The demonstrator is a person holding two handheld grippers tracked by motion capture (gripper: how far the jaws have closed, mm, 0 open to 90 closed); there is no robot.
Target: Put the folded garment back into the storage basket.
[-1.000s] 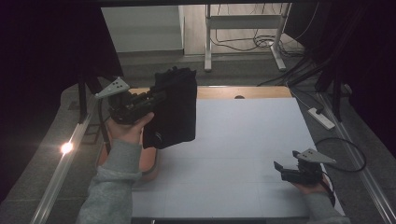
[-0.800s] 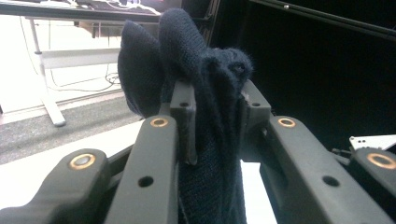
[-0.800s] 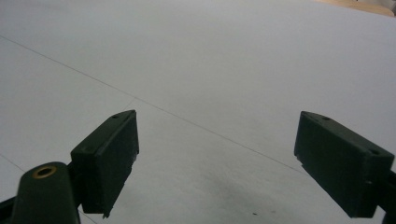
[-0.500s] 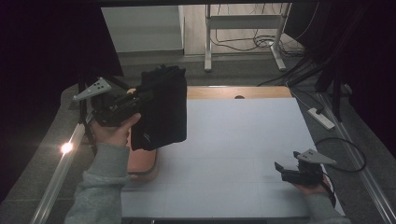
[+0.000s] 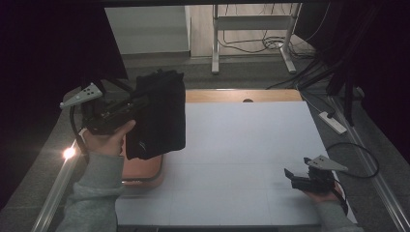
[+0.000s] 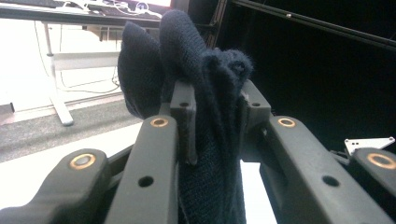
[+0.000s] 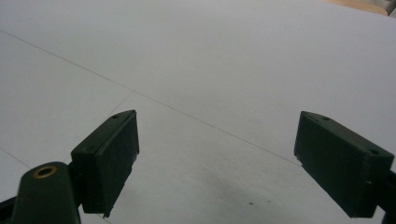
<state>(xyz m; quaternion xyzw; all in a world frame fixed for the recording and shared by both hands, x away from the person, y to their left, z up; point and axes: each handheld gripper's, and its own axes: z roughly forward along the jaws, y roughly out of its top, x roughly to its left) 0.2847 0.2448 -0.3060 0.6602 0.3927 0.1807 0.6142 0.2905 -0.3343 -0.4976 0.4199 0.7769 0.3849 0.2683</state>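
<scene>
Dark knitted garment pinched in left claw, no label visible, right claw spread wide over white table

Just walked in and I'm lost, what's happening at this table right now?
A person is working with a handheld tool in each hand. The left tool is clamped on a dark knitted garment, holding it up in the air over the table's left edge, above an orange tray. The right tool rests low over the white table with its jaws open, holding nothing.
</scene>
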